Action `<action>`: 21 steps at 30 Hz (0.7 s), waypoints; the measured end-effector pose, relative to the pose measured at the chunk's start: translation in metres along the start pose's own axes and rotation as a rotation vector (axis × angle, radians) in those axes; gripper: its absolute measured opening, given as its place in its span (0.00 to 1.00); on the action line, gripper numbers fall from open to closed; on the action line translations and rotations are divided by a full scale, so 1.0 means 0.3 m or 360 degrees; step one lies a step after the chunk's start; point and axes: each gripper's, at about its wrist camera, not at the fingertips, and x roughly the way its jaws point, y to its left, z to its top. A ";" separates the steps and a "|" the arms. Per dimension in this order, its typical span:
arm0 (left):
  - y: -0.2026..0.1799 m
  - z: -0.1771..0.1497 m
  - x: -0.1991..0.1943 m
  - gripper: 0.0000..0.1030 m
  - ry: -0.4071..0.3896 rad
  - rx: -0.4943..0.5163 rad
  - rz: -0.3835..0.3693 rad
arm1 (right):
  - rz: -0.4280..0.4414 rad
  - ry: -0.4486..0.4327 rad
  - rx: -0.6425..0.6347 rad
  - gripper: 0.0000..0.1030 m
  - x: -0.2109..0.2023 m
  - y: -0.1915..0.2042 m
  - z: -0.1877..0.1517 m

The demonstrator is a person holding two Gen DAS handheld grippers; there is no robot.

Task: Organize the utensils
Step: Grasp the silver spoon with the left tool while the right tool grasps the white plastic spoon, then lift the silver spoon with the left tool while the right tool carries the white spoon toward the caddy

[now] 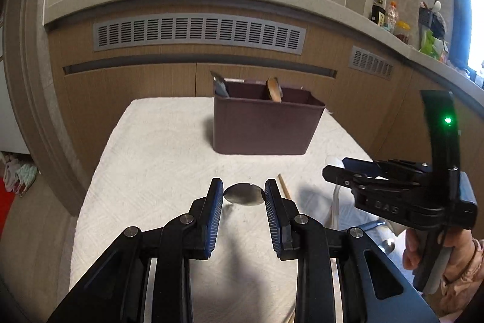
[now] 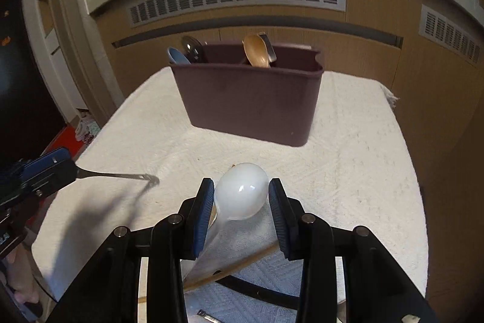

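Note:
A dark maroon utensil bin (image 1: 260,126) (image 2: 251,99) stands at the far side of a white-towelled table and holds a wooden spoon (image 2: 256,51), a blue spoon (image 2: 178,55) and metal utensils. My left gripper (image 1: 243,196) is shut on a metal spoon (image 1: 243,194), whose bowl shows between the fingertips; its handle (image 2: 115,175) sticks out in the right wrist view. My right gripper (image 2: 240,196) (image 1: 335,170) is shut on a white ceramic spoon (image 2: 242,191), held above the towel.
A wooden chopstick (image 2: 233,268) (image 1: 284,186) and a black utensil handle (image 2: 257,291) lie on the towel near me. Another metal spoon (image 1: 388,245) lies at the right. Wooden cabinets (image 1: 136,87) stand behind the table.

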 end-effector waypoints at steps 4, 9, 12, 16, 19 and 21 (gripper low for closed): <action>-0.017 0.019 -0.031 0.28 -0.0025 0.0004 -0.0019 | 0.0024 -0.0097 -0.0044 0.33 -0.093 0.001 0.019; -0.047 0.030 -0.047 0.28 -0.0032 0.0029 -0.0014 | 0.0021 -0.0169 -0.0083 0.33 -0.169 0.005 0.004; -0.061 0.034 -0.053 0.20 -0.0031 0.0040 -0.0016 | 0.0006 -0.0185 -0.0104 0.33 -0.185 0.002 -0.003; -0.074 0.037 -0.058 0.20 -0.0034 0.0048 -0.0007 | -0.0004 -0.0191 -0.0115 0.33 -0.193 -0.005 -0.014; -0.074 0.037 -0.056 0.20 -0.0030 0.0046 -0.0002 | -0.0015 -0.0195 -0.0110 0.34 -0.205 -0.017 -0.021; -0.065 0.037 -0.045 0.20 -0.0013 0.0041 0.0019 | -0.0025 -0.0194 -0.0103 0.33 -0.208 -0.028 -0.024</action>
